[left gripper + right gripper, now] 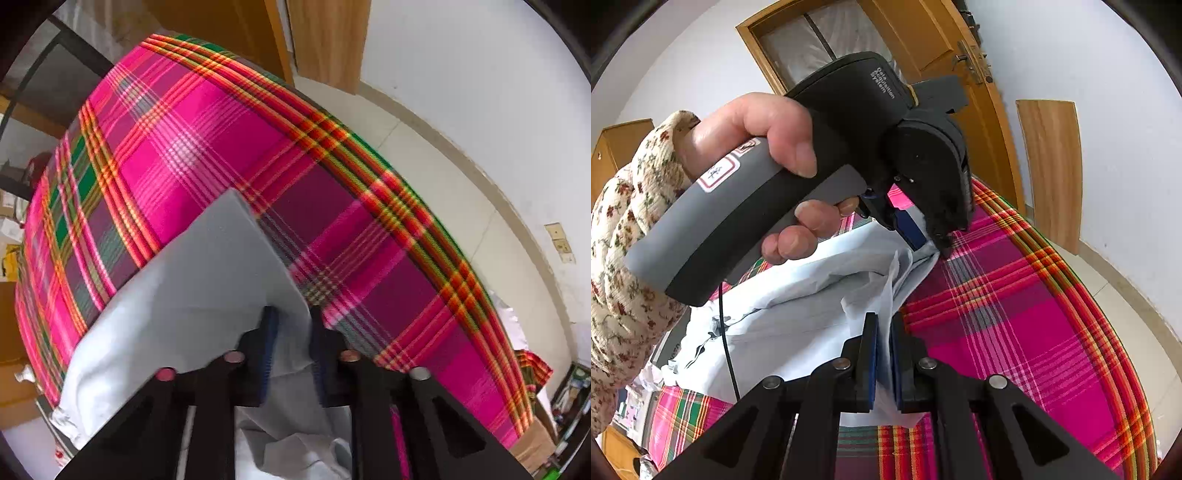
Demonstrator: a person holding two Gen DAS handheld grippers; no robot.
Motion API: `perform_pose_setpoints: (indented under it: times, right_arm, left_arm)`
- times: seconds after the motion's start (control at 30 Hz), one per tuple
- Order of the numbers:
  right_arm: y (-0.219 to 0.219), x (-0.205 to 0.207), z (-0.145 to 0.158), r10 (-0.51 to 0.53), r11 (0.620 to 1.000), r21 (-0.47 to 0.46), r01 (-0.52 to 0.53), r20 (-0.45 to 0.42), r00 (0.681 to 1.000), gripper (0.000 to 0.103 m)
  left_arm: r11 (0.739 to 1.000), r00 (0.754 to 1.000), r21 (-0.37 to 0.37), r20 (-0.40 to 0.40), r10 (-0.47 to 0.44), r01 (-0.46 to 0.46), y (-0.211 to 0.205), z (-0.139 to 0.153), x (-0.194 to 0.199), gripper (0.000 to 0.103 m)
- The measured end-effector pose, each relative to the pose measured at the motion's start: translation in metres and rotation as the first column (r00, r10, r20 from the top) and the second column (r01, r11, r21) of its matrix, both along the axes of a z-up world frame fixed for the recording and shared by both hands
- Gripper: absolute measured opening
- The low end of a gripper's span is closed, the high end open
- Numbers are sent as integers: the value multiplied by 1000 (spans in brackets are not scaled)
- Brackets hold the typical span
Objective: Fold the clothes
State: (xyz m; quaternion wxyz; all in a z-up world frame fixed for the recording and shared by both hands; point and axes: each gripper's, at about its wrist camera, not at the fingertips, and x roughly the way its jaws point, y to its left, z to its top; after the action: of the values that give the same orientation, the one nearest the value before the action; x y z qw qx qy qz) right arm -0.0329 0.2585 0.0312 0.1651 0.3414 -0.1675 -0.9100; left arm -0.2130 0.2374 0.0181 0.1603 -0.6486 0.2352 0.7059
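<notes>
A pale white garment (pixel 192 277) lies on a pink plaid cover (pixel 221 129), one flat corner pointing away from me. My left gripper (pixel 291 325) points straight down, and its blue pads pinch a fold of the garment. From the right wrist, the white garment (pixel 798 295) is bunched and lifted at its right edge over the plaid cover (pixel 1015 314). My right gripper (pixel 884 332) is shut on a thin upright fold of it. Farther back along that edge, the left gripper (pixel 938 240) grips the cloth, held by a hand (pixel 757 122) in a floral sleeve.
The plaid cover's edge drops to a tiled floor (pixel 443 166) on the right. A wooden door (pixel 942 55) and a leaning wooden board (pixel 1049 166) stand by the white wall. A cardboard box (pixel 535 439) and clutter sit by the bed's corner. A black cable (pixel 726 332) hangs over the garment.
</notes>
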Motion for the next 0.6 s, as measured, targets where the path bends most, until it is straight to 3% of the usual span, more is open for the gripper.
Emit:
perform_pose_setpoints:
  times: [0.37,0.6]
  right_arm:
    - [3,7,8,-26,999,44,26,0,1000,7]
    - [-5,6,22,-75,982,170,84,-54,996,7]
  left_arm:
    - [983,997,165,-3,80,-78,-56,35,0,11]
    - [938,990,326,-44,136,-115,-83,67,1,11]
